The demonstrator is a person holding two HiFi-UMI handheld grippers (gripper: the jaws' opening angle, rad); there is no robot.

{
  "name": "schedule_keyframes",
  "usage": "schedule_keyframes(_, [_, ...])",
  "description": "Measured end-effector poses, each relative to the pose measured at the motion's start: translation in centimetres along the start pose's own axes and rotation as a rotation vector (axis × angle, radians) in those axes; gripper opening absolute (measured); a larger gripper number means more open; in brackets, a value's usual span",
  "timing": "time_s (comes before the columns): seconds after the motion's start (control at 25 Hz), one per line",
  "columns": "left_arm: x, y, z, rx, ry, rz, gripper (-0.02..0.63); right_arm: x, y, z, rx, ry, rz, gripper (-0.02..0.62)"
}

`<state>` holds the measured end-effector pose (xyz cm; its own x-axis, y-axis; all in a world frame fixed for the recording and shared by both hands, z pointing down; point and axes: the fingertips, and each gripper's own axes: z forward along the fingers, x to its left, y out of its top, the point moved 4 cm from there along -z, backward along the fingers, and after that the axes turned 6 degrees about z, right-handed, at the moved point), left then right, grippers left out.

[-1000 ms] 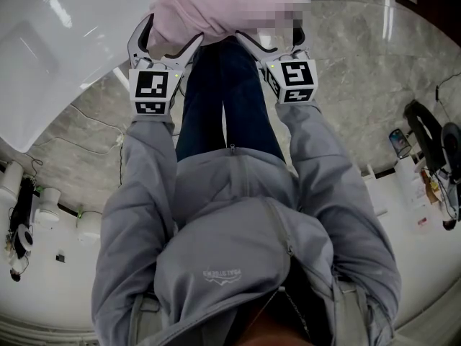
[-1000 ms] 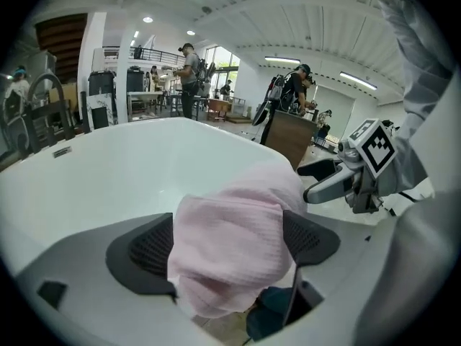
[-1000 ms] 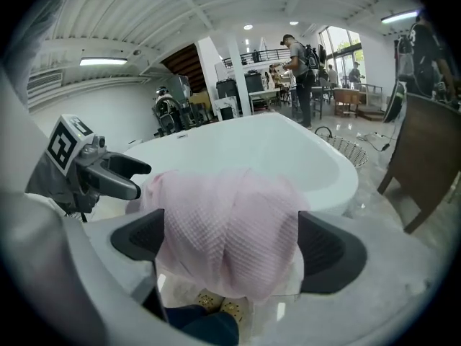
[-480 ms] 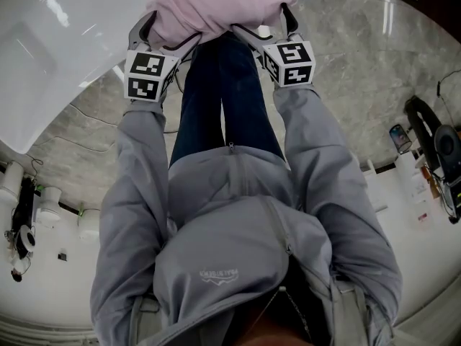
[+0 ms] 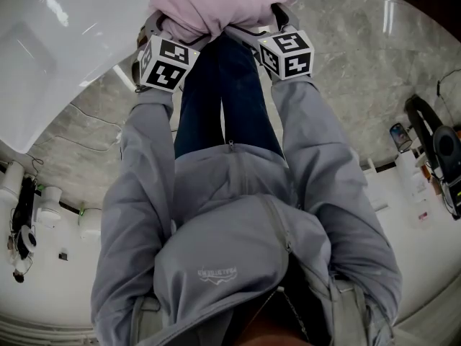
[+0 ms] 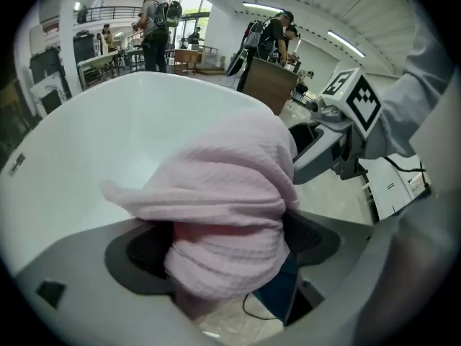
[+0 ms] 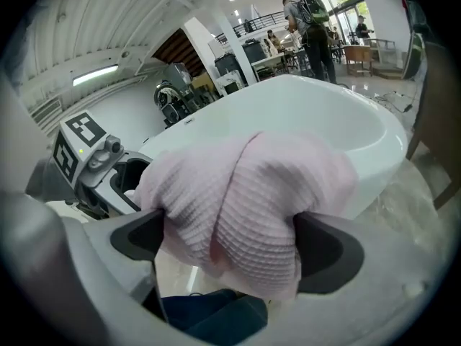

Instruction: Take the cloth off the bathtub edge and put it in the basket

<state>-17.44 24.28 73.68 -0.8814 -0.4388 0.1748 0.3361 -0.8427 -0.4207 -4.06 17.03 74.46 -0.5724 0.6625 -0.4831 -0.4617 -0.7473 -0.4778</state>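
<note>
Both left claw (image 6: 223,247), right claw (image 7: 230,247) clamp cloth (image 5: 216,2) near bathtub (image 5: 65,34); legs (image 5: 223,92) below.

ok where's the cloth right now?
Top centre of the head view: the pink cloth is bunched between the left gripper and right gripper, both shut on it, right by the white bathtub rim, above the person's legs.

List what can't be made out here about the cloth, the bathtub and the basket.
- Basket: it appears in no view, so its place cannot be told.
- Cloth: in the head view, its far part is cut off by the top edge.
- Whether the cloth touches the bathtub edge: in both gripper views, the bunched cloth hides this.
- How deep the cloth sits in the left gripper and right gripper: folds cover the pads' inner faces.
</note>
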Motion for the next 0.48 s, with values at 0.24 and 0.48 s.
schedule_keyframes(0.24, [-0.3,0.7,0.6,0.036,0.036,0.052,0.454,1.1,0.1,0.0,0.02,0.042,0.053,0.512])
schedule_keyframes(0.48, [-0.9,0.9,0.0,0.064,0.117,0.136,0.448,2.7,0.5,-1.1,0.038,0.051,0.033,0.325])
